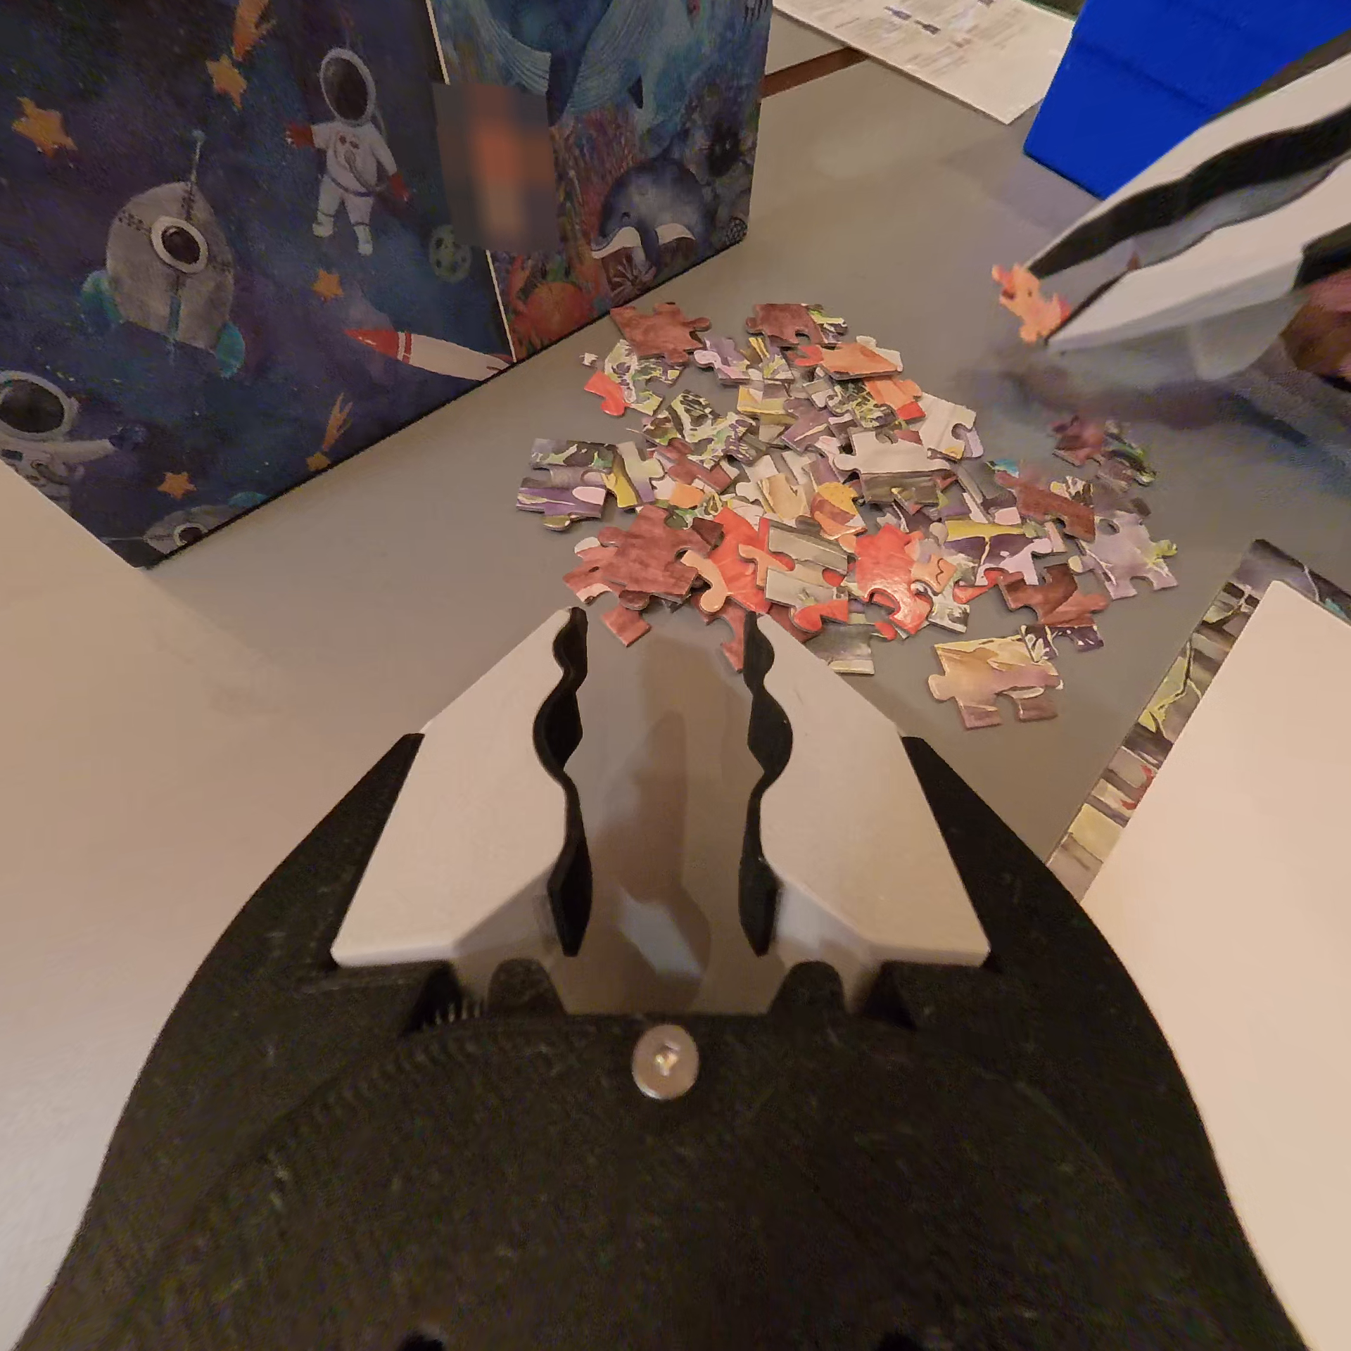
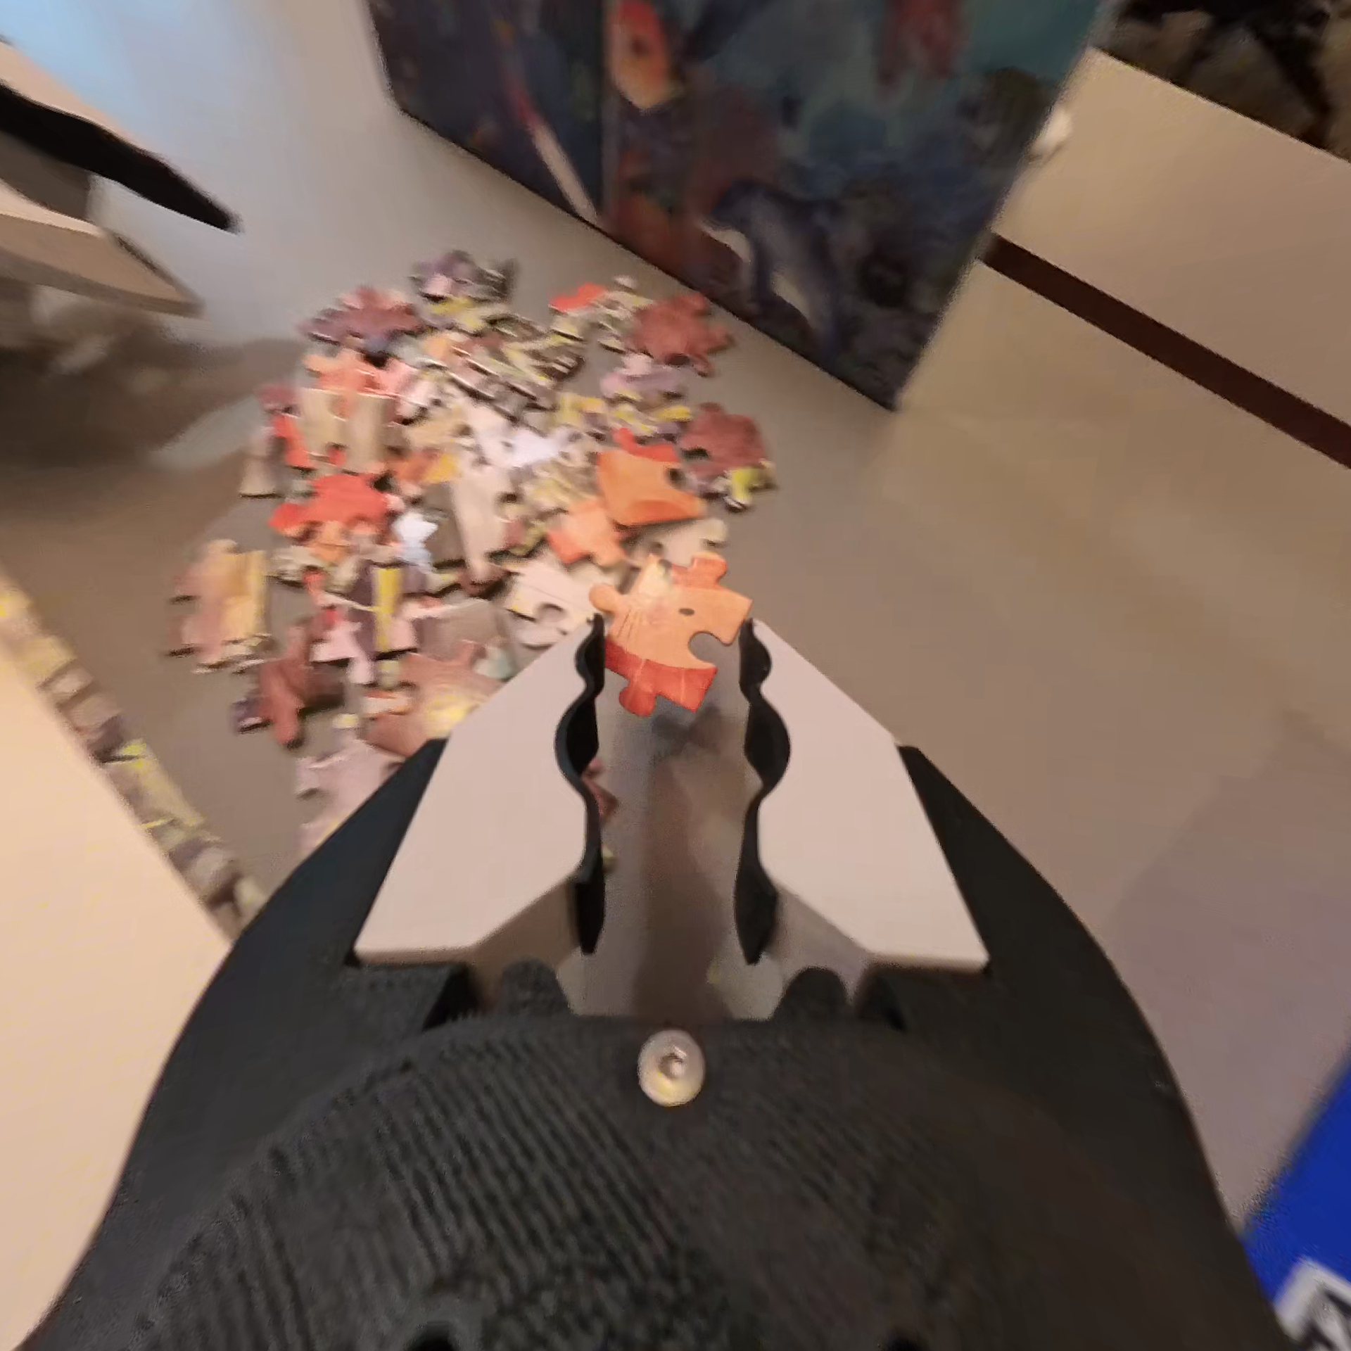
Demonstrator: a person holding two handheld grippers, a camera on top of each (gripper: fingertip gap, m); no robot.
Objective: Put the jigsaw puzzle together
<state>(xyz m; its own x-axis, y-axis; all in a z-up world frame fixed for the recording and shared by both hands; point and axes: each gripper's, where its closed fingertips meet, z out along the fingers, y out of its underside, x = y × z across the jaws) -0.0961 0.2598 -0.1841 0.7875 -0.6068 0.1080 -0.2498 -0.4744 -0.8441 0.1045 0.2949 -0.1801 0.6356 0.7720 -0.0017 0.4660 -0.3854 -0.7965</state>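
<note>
While the pile (image 1: 841,497) is spread on the grey table (image 1: 409,585), bare room is left toward the box (image 1: 219,241) and right of the pile. An orange piece (image 2: 669,632) is pinched at the right gripper (image 2: 671,632) tips, raised over the pile's edge. The left gripper (image 1: 665,629) is held low at the near edge, jaws apart, nothing between. A puzzle frame (image 1: 1170,702) edge is seen at right.

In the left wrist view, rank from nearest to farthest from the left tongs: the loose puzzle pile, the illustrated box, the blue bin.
1. Loose puzzle pile: just beyond the tips of the left tongs, slightly right.
2. Illustrated box: behind the pile, to the left.
3. Blue bin: farthest, top right corner.
</note>
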